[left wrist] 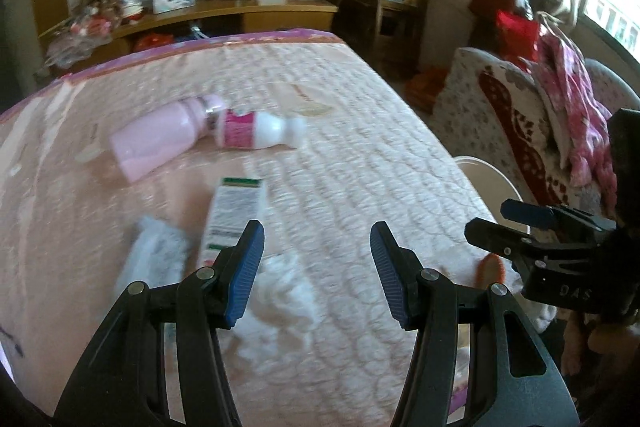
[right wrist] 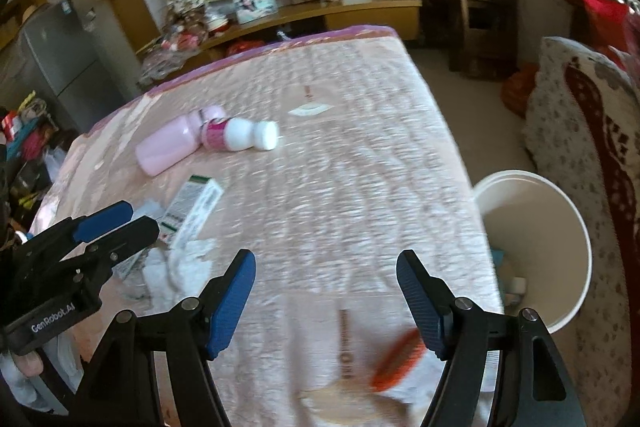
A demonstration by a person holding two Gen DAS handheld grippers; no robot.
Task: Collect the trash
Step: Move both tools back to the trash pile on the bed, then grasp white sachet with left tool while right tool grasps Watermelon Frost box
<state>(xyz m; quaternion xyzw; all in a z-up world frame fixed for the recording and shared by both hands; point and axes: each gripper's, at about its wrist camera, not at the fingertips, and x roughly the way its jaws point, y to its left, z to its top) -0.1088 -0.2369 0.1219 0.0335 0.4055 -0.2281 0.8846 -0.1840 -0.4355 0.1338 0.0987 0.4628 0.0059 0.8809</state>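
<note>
We take the white trash bucket (right wrist: 532,255) as our landmark; it stands on the floor against the bed's (right wrist: 360,147) right edge, with a few small items at its bottom. On the bed nearest the bucket lies an orange item (right wrist: 398,359), blurred; we cannot identify it further. Well to the left of the bucket, a white carton with green trim (right wrist: 192,203) lies flat on the quilt, and crumpled white tissue (right wrist: 188,263) sits just beside its near end. Farther from the bucket, toward the bed's far-left area, a pink bottle (right wrist: 170,143) and a white bottle with a pink label (right wrist: 240,135) lie on their sides, touching end to end.

Our left claw (left wrist: 316,267) hovers above the tissue and the carton's near end with its blue pads (left wrist: 248,267) spread apart and nothing between them. Our right claw (right wrist: 326,299) hangs over the bed's near edge, just left of the bucket, its fingers likewise spread and holding nothing; the orange item lies below its right finger.

Beyond the bed's far side, a wooden shelf unit (right wrist: 360,11) carries a framed photo (right wrist: 256,3). A patterned sofa (right wrist: 580,147) stands to the right of the bucket.
</note>
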